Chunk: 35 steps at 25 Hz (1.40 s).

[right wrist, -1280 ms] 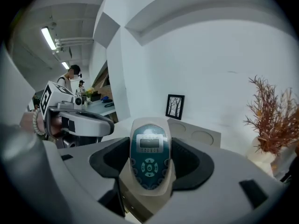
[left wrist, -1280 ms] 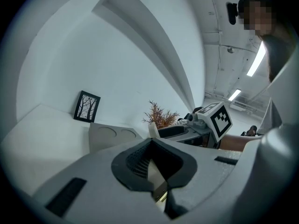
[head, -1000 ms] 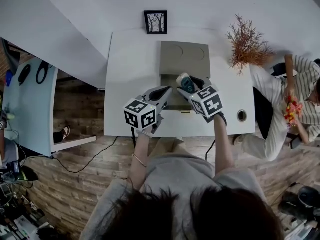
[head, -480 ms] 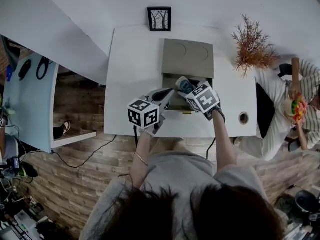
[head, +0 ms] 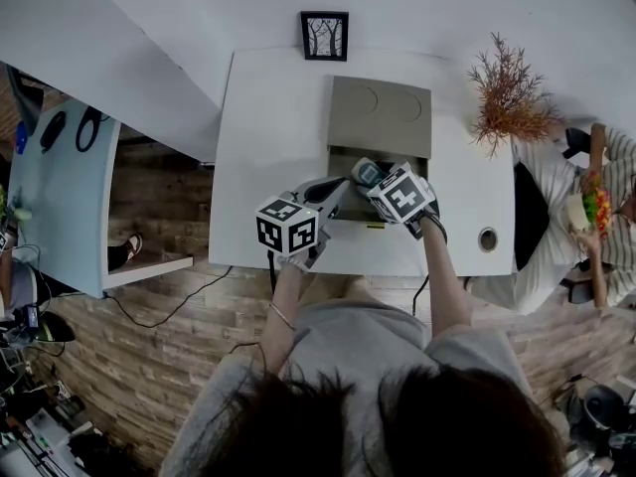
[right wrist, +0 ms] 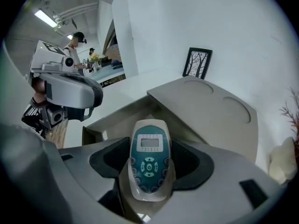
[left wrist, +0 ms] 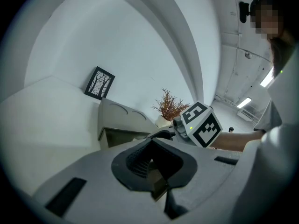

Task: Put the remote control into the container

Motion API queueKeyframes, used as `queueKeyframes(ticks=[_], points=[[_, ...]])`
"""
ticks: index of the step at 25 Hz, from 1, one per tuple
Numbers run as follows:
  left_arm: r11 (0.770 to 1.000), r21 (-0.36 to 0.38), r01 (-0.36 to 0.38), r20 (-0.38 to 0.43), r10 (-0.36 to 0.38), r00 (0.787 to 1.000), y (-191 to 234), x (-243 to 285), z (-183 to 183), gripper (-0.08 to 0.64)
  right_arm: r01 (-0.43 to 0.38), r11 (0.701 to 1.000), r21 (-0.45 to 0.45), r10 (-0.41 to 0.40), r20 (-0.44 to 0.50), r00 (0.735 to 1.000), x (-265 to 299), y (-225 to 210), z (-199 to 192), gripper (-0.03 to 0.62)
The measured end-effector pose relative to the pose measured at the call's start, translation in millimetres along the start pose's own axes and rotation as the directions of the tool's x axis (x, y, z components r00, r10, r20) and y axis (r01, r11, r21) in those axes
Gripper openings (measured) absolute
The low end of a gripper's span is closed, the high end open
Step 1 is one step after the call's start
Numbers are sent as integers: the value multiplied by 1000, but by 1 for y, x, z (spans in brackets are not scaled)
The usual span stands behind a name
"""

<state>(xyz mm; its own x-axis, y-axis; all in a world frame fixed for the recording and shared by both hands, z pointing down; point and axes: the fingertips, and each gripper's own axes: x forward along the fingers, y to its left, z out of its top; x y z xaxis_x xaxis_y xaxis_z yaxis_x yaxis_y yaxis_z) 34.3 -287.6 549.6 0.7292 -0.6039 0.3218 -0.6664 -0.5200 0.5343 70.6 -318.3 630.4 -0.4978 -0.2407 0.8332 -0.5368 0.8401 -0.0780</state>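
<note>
The remote control (right wrist: 148, 162) is clamped face up between the jaws of the right gripper (head: 380, 180) and is held just above the open mouth of the container (head: 343, 157), whose lid (head: 381, 117) is folded back toward the wall. The container is set on the white counter (head: 268, 127). The left gripper (left wrist: 149, 164) is held beside the container's near left corner with its jaws closed together and nothing between them. A framed picture (head: 325, 36) and a dried plant (head: 507, 92) are seen at the counter's far edge.
</note>
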Motion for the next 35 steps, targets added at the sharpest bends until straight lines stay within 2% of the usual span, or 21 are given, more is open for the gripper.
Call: queueKeyframes(ticks=[9, 19, 22, 27, 31, 35], points=[[1000, -11, -21, 13, 22, 1000, 9, -9, 2, 3, 16, 1000, -24, -16, -33, 999, 6, 3, -2, 282], [1000, -2, -16, 22, 16, 1000, 5, -13, 6, 3, 42, 999, -10, -42, -16, 999, 10, 2, -4, 285], [1000, 2, -16, 23, 16, 1000, 3, -15, 6, 3, 51, 999, 3, -51, -5, 999, 8, 1, -5, 304], [999, 31, -15, 43, 14, 999, -2, -14, 10, 3, 37, 997, 73, -43, 76, 996, -4, -3, 1, 305], [999, 52, 3, 54, -5, 999, -10, -14, 16, 3, 24, 991, 134, -47, 173, 984, -23, -2, 14, 304], [997, 69, 18, 54, -22, 998, -18, -14, 18, 3, 9, 984, 177, -56, 260, 964, -42, 1, 26, 248]])
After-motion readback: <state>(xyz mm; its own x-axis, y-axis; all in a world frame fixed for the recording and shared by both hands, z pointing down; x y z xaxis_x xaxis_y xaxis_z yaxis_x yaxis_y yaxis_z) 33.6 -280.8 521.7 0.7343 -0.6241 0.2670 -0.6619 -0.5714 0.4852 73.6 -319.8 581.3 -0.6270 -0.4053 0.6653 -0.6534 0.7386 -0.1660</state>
